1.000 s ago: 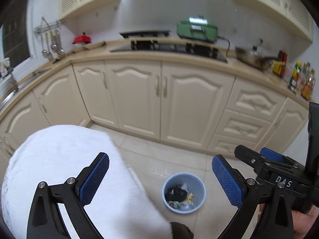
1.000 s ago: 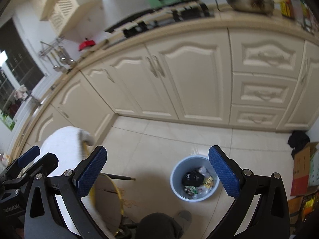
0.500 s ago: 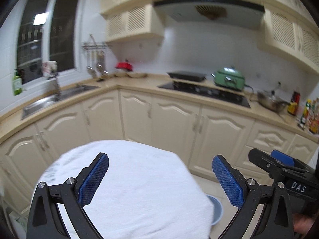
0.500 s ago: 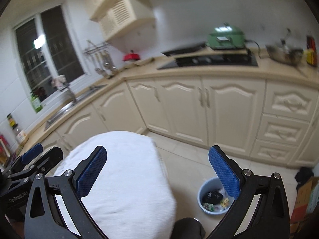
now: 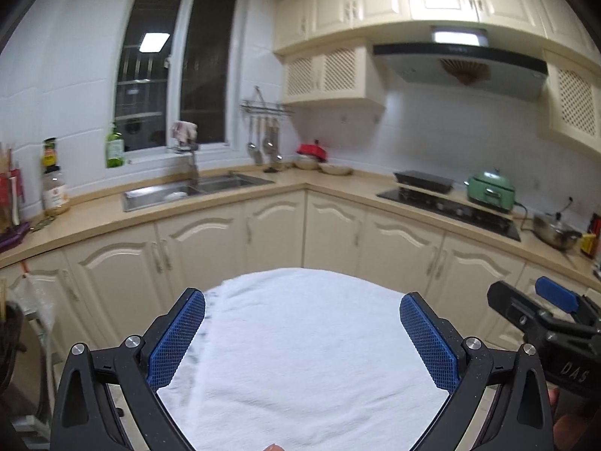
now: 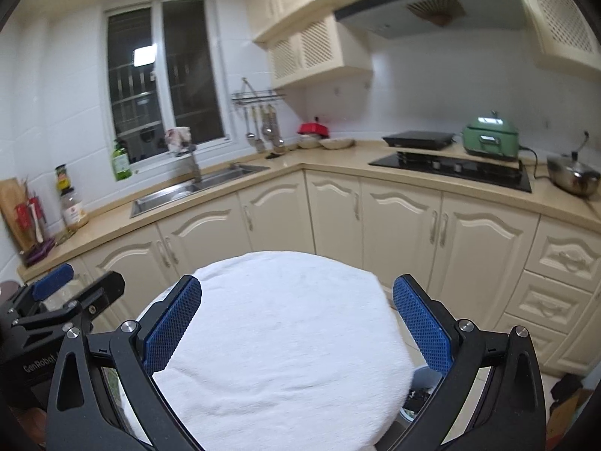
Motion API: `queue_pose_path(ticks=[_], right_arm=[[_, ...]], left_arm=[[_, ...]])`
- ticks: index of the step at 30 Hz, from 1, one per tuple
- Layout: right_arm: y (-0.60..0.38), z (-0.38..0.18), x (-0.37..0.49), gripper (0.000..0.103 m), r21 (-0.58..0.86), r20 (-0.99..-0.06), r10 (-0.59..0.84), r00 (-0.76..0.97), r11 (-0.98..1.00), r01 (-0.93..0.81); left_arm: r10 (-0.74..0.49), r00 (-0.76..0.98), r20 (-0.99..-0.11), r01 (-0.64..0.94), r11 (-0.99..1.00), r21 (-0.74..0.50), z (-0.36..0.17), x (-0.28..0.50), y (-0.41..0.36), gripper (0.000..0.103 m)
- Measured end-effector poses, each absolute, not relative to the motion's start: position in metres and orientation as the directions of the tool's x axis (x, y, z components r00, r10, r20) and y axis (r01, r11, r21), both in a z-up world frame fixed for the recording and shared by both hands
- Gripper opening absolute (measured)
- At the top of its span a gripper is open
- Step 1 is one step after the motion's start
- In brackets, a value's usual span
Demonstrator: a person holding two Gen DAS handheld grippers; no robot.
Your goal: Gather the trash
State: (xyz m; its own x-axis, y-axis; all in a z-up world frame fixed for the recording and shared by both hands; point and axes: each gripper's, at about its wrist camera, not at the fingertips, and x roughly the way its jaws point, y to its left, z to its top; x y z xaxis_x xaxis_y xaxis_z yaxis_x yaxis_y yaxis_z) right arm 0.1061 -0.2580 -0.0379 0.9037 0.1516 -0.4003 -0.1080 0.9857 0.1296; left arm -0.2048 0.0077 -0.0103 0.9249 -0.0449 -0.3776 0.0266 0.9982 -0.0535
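Note:
A round table under a white cloth (image 5: 300, 357) fills the lower middle of both views (image 6: 278, 345). My left gripper (image 5: 302, 342) is open above the cloth with nothing between its blue pads. My right gripper (image 6: 296, 329) is also open and empty over the same cloth. The right gripper's body shows at the right edge of the left wrist view (image 5: 544, 323); the left gripper's body shows at the left edge of the right wrist view (image 6: 60, 308). A sliver of the blue trash bin (image 6: 422, 381) peeks out behind the table's right edge; its contents are mostly hidden.
Cream cabinets (image 5: 338, 236) run along an L-shaped counter with a steel sink (image 5: 195, 188), a black cooktop (image 6: 450, 169), a green cooker (image 6: 490, 139) and a metal pot (image 6: 573, 178). Bottles (image 5: 54, 184) stand at the left. Cardboard (image 6: 563, 409) lies on the floor at right.
Both views have tilted up from the floor to the counters and wall. The bin has slipped behind the table. Both grippers stay open and empty.

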Motion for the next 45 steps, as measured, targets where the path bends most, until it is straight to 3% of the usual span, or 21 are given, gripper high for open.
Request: queue_pose_path(ticks=[15,45], right_arm=[[-0.218,-0.048,0.043,0.103,0.041,-0.347,0.116,0.931,0.993,-0.109],[-0.222,-0.052,0.033,0.103,0.059,-0.321,0.129,0.938,0.992,-0.116]], left_arm=[[0.004,0.937,-0.349,-0.016,0.999,-0.033,-0.029,-0.323,0.001,0.102],[0.003,0.940,-0.341,-0.020,0.999,-0.048,-0.022,-0.291,0.000,0.102]])
